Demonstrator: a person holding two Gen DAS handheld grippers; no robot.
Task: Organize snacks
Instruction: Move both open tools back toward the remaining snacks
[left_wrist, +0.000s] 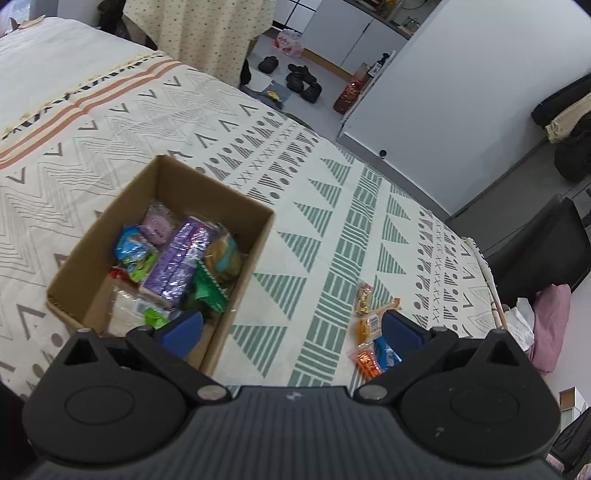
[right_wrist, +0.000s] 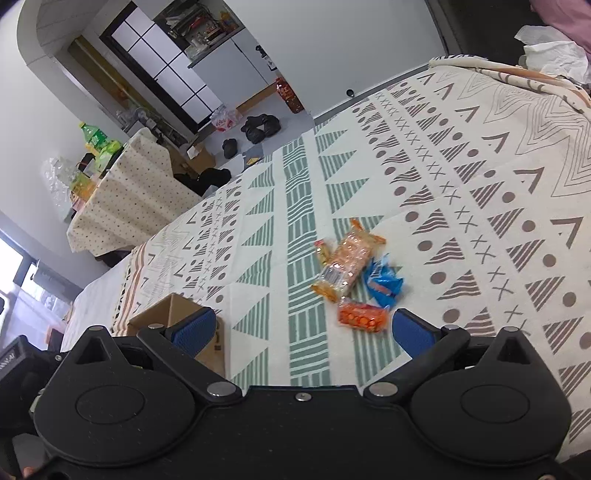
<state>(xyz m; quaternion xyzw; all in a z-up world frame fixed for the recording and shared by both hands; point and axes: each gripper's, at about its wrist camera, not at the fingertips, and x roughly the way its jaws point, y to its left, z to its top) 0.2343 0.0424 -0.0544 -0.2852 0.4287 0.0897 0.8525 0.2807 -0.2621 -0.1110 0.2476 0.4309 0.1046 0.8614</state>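
Observation:
A brown cardboard box sits on the patterned bedspread, filled with several snack packs, among them a purple one and a green one. My left gripper stands open over the box's near right corner, with nothing between its blue pads. To the right lie loose snacks on the cloth: an orange cracker pack, a blue packet, an orange-red packet and a small yellow one. My right gripper is open just short of them, empty. The box corner shows at its left.
The bedspread covers a wide surface that ends at a grey floor with shoes and a white cabinet. A draped table with bottles stands beyond. Pink fabric and tissue lie at the right edge.

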